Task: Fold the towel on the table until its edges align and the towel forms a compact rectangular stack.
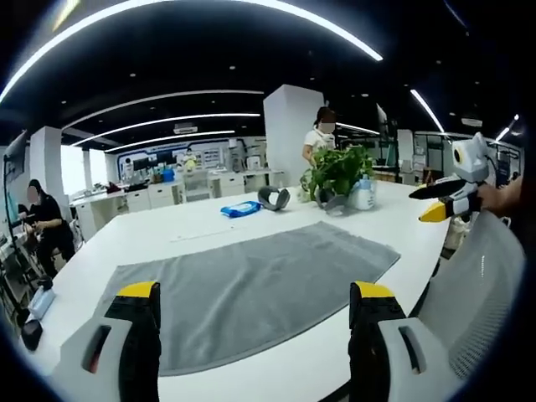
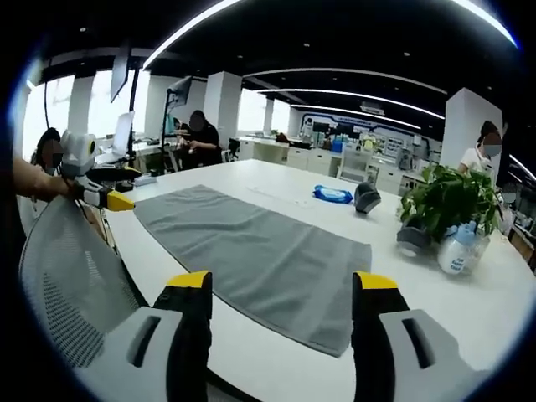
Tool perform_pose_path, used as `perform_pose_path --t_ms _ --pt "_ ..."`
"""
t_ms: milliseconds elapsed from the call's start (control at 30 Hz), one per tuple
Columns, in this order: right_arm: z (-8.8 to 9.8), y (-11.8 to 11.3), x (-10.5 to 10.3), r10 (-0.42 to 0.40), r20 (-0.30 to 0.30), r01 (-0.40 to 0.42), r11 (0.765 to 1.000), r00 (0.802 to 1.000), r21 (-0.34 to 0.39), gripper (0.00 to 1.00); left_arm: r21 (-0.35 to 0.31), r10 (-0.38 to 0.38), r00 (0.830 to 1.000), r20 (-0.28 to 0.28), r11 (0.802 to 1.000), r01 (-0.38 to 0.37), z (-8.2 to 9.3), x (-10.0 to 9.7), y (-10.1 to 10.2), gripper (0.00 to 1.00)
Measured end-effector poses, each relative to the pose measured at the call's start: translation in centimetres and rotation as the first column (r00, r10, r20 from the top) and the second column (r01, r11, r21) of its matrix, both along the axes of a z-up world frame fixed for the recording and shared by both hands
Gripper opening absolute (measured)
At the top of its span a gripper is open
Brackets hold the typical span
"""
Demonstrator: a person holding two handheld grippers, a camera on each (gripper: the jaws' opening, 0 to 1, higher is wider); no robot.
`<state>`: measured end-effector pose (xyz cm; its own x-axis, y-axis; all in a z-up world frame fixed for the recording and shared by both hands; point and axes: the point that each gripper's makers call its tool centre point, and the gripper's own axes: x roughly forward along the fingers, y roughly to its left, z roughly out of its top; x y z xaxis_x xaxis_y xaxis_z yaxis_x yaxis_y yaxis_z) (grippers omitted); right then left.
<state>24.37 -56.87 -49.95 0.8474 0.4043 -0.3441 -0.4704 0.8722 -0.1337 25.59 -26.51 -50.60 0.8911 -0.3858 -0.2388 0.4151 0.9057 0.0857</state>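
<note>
White desk (image 1: pixel 276 368), grey towel (image 1: pixel 251 285) spread flat – both tools wide and empty, left tool (image 1: pixel 255 306), right tool (image 2: pixel 280 297); best to pinch matching corners together, then fold evenly

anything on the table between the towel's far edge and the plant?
In the left gripper view, bare white table separates the grey towel from the plant. A blue packet and a dark grey curved object lie left of that stretch.

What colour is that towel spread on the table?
Plain grey flat towel, clearest in the right gripper view.
</note>
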Motion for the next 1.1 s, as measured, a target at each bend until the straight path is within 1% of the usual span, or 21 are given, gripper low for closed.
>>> perform_pose_path --t_ms 133,300,367,500,600,667,767,800,833,867,900,933,967,1000,1033,1100 --pt "0.3 -0.3 0.1 -0.014 0.010 0.014 1.000 1.000 0.019 0.66 0.007 -0.022 1.000 0.001 1.000 0.022 0.0 -0.1 -0.3 0.96" --pt "0.2 -0.6 0.1 -0.022 0.005 0.022 1.000 1.000 0.015 0.66 -0.018 -0.013 1.000 0.023 1.000 0.013 0.6 0.0 -0.2 0.96" --pt "0.3 -0.6 0.1 -0.023 0.010 0.023 1.000 1.000 0.018 0.66 -0.020 -0.016 0.999 0.028 1.000 0.017 0.7 0.0 -0.3 0.96" --pt "0.1 -0.7 0.1 -0.027 -0.002 0.027 0.999 1.000 0.020 0.66 -0.021 -0.020 0.999 0.033 1.000 0.020 0.8 0.0 -0.3 0.96" --pt "0.0 -0.8 0.1 -0.027 -0.018 0.027 0.999 0.999 0.038 0.65 -0.027 -0.017 0.999 0.042 0.999 0.018 0.8 0.1 -0.1 0.96" --pt "0.1 -0.9 0.1 -0.023 -0.023 0.024 0.998 0.999 0.050 0.65 -0.047 -0.018 0.999 0.040 0.999 0.019 0.7 0.2 0.1 0.97" --pt "0.8 -1.1 0.3 -0.025 -0.022 0.027 0.993 0.999 0.119 0.64 -0.050 -0.023 0.999 0.048 0.998 0.025 1.0 0.3 0.0 0.97" --pt "0.9 -1.3 0.3 -0.020 -0.026 0.023 0.991 0.999 0.129 0.63 -0.050 -0.034 0.999 0.043 0.998 0.036 1.0 0.3 -0.2 0.98" --pt "0.7 -2.0 0.5 -0.023 -0.037 0.027 0.993 0.999 0.116 0.63 -0.044 -0.069 0.998 0.012 0.997 0.070 0.6 0.1 -0.9 0.98" --pt "0.1 -2.6 0.5 -0.032 -0.077 0.040 0.993 0.997 0.111 0.63 -0.030 -0.100 0.995 -0.026 0.995 0.099 0.1 -0.2 -1.3 0.97" --pt "-0.2 -3.2 0.6 -0.031 -0.095 0.042 0.993 0.995 0.114 0.64 0.008 -0.138 0.989 -0.052 0.990 0.139 -0.2 -0.2 -1.7 0.96" --pt "-0.4 -3.7 0.8 -0.030 -0.104 0.042 0.993 0.994 0.110 0.62 0.038 -0.162 0.985 -0.063 0.986 0.164 -0.3 -0.2 -1.9 0.94" --pt "-0.7 -4.8 1.0 -0.048 -0.115 0.058 0.995 0.992 0.086 0.60 0.060 -0.173 0.983 -0.062 0.982 0.176 -0.1 -0.1 -2.0 0.93" --pt "-0.9 -5.4 1.2 -0.055 -0.124 0.065 0.994 0.991 0.083 0.57 0.060 -0.179 0.982 -0.053 0.981 0.182 0.5 0.4 -2.1 0.91" --pt "-1.2 -6.1 1.5 -0.065 -0.146 0.079 0.993 0.987 0.090 0.54 0.048 -0.183 0.982 -0.048 0.982 0.185 1.0 0.8 -2.1 0.90" --pt "-2.0 -6.9 2.1 -0.066 -0.188 0.086 0.992 0.980 0.097 0.50 -0.012 -0.194 0.980 -0.034 0.981 0.194 2.1 2.0 -2.6 0.88"
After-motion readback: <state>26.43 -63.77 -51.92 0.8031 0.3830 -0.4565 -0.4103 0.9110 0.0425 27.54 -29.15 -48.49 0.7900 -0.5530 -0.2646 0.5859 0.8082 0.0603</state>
